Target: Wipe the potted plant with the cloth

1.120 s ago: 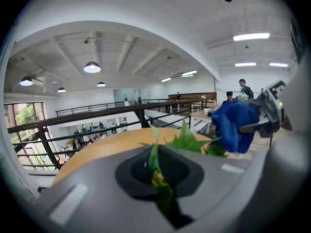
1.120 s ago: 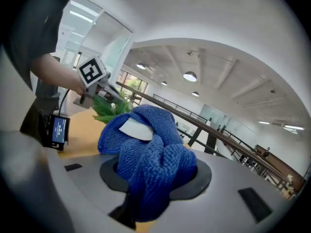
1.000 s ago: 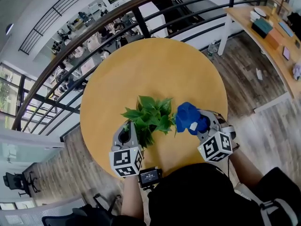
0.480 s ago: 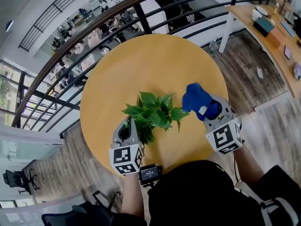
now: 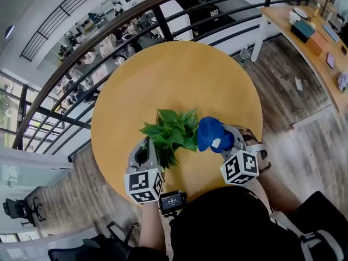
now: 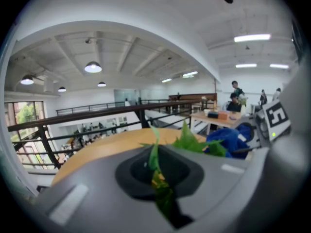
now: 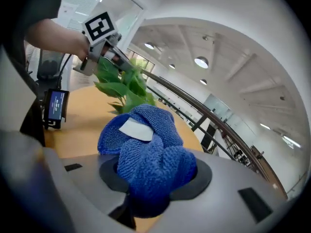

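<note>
Fingers of the left gripper (image 5: 147, 147) are closed, pinching a green stem of the potted plant (image 5: 173, 130). Those of the right gripper (image 5: 227, 143) are clamped on a bunched blue cloth (image 5: 209, 132). Both are over the near edge of the round wooden desk (image 5: 179, 75). The plant stands between the grippers, with the cloth up against its right-hand leaves. A white label (image 7: 136, 129) shows on the cloth.

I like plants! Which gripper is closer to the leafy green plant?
Left. The left gripper is clamped on the leafy green plant; the right gripper is beside its leaves, behind a bunched blue cloth.
</note>
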The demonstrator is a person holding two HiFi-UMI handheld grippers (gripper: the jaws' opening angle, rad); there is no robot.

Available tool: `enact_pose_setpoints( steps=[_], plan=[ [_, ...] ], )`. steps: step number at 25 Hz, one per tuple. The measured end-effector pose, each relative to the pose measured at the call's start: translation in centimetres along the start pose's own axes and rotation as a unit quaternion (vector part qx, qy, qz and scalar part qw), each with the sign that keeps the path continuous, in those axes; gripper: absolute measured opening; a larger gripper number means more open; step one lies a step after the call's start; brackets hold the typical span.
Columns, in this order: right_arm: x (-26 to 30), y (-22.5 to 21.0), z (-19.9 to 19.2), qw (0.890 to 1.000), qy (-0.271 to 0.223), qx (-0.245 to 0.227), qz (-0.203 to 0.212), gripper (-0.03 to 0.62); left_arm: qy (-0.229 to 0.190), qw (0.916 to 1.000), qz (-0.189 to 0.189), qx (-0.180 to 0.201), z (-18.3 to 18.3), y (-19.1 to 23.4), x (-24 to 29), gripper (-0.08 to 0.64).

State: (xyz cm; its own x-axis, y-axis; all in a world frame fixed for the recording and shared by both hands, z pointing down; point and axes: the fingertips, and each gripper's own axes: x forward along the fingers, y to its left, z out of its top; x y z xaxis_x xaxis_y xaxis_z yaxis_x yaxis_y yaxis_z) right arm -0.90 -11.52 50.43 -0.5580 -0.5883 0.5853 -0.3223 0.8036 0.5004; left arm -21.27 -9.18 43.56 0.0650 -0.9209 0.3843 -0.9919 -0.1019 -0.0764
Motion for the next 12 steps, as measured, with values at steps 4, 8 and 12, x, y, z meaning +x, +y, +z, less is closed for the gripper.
enact_pose_setpoints(
  steps=[4,8,12],
  plan=[
    [-1.4,-4.5,-5.6,0.996,0.061,0.035,-0.046,0.161,-0.002,1.0,-0.001,0.0,0.0,0.0,0.1,0.002],
    [-3.5,-7.7,-4.7,0.993,0.032,0.077,-0.082,0.162,-0.005,1.0,-0.001,0.002,0.1,-0.1,0.1,0.002],
    [-6.0,-7.8,3.5,0.98,-0.12,0.15,-0.052,0.161,-0.005,1.0,0.001,0.003,0.2,-0.3,-0.1,0.002]
  ],
)
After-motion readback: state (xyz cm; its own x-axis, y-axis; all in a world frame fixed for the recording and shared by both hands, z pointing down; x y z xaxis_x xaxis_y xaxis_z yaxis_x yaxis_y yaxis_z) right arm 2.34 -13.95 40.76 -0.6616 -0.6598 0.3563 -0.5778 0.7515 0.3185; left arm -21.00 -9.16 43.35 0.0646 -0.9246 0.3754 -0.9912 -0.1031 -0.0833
